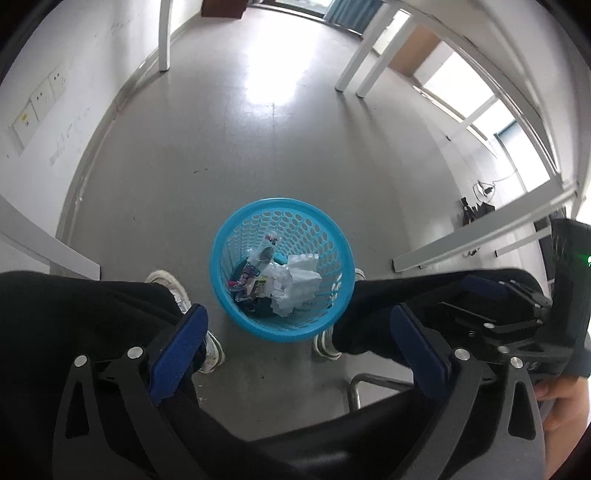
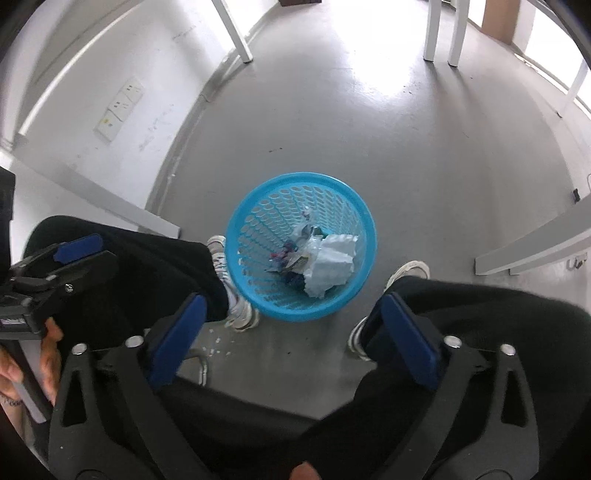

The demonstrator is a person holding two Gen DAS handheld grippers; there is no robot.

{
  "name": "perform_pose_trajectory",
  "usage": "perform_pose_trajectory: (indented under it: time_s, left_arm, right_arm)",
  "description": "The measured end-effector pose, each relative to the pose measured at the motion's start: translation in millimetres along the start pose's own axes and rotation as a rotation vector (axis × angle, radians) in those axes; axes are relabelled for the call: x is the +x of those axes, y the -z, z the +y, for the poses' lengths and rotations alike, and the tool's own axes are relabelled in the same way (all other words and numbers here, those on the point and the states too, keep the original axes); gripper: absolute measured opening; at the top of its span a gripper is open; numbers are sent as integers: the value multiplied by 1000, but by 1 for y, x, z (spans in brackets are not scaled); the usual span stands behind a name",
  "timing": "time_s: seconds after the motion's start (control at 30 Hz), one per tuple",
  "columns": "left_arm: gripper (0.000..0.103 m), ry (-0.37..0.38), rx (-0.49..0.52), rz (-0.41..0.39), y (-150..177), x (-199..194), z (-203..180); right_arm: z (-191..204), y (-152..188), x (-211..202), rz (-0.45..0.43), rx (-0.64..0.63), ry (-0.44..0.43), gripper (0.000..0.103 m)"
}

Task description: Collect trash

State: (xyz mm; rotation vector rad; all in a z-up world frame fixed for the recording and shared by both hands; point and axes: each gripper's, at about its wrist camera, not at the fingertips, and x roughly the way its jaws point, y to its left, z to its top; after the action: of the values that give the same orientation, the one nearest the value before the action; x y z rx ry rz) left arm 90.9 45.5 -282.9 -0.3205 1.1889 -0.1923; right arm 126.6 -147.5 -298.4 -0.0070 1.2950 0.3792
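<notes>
A blue perforated waste basket [image 1: 236, 236] [image 2: 255, 210] stands on the grey floor between a seated person's feet. Inside it lie crumpled white paper [image 1: 295, 280] [image 2: 332, 262], a clear plastic bottle [image 1: 264, 251] and colourful wrappers [image 1: 245, 278] [image 2: 286, 256]. My left gripper [image 1: 301, 332] hangs above the basket's near side, jaws wide apart and empty. My right gripper [image 2: 291, 321] also hovers over the basket's near rim, open with nothing between its blue pads. The other gripper shows at the edge of each view, the right one [image 1: 491, 295] and the left one [image 2: 79, 249].
The person's black-trousered legs [image 1: 92, 314] [image 2: 480, 314] and white sneakers [image 1: 210, 350] [image 2: 240, 310] flank the basket. White table legs [image 1: 164, 37] [image 2: 236, 33] and low white beams [image 1: 480, 236] [image 2: 532, 247] stand around. A metal chair frame [image 1: 354, 391] sits below. Small white scraps [image 2: 216, 347] lie on the floor.
</notes>
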Motion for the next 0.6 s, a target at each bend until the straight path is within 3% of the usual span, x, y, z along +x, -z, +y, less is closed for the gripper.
perform_pose_trajectory:
  time_s: [0.1,0.43,0.6]
  left_arm:
    - [97,-13,6,-6,9,-5,-2]
    - [97,-63,18,-2,8,2,-6]
    - [97,-49,17,1,8,1,-5]
  right_arm:
    - [-3,12,-8,6,20,-47,94]
    - [-3,14,-9,0,18,-47,94]
    - [-4,12,-8,3,22,-59,94]
